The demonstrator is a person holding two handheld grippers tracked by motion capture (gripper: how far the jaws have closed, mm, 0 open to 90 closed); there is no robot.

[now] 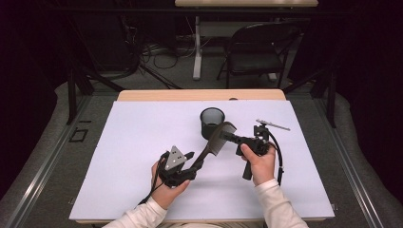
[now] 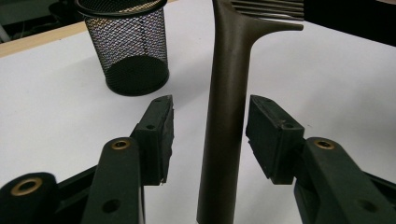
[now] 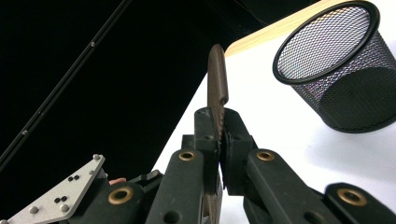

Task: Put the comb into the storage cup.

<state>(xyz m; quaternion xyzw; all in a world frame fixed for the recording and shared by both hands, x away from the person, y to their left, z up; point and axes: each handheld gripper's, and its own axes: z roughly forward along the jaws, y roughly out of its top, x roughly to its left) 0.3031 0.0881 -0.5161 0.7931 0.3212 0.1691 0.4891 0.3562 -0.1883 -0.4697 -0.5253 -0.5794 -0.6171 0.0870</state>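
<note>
1. The comb (image 1: 216, 140) hung above the white mat (image 1: 133, 142), slanting from the left gripper (image 1: 190, 164) up to the right gripper (image 1: 234, 138), just in front of the mesh cup (image 1: 212, 122).
2. The right gripper (image 3: 219, 140) was clamped on the toothed head of the comb (image 3: 217, 88); its pads pressed both faces, and the comb's spine stood up edge-on between them.
3. The left gripper (image 2: 210, 135) stood apart around the handle of the comb (image 2: 226, 116). A gap showed on each side between pad and handle, so it was not squeezing the comb.
4. In the left gripper view the handle ran up the middle between the jaws, with the teeth branching off to the right at the top.
5. The cup (image 2: 128, 46) stood upright on the mat (image 2: 51, 93), near the far edge of the table (image 1: 199, 95), apart from the comb and both grippers.
6. In the right gripper view the cup (image 3: 336, 70) appeared tilted, its open rim turned toward the camera.
7. A small metal tool (image 1: 272, 124) lay on the mat beyond the right hand (image 1: 259, 161).
8. A folding chair (image 1: 259, 50) stood on the floor behind the table.
</note>
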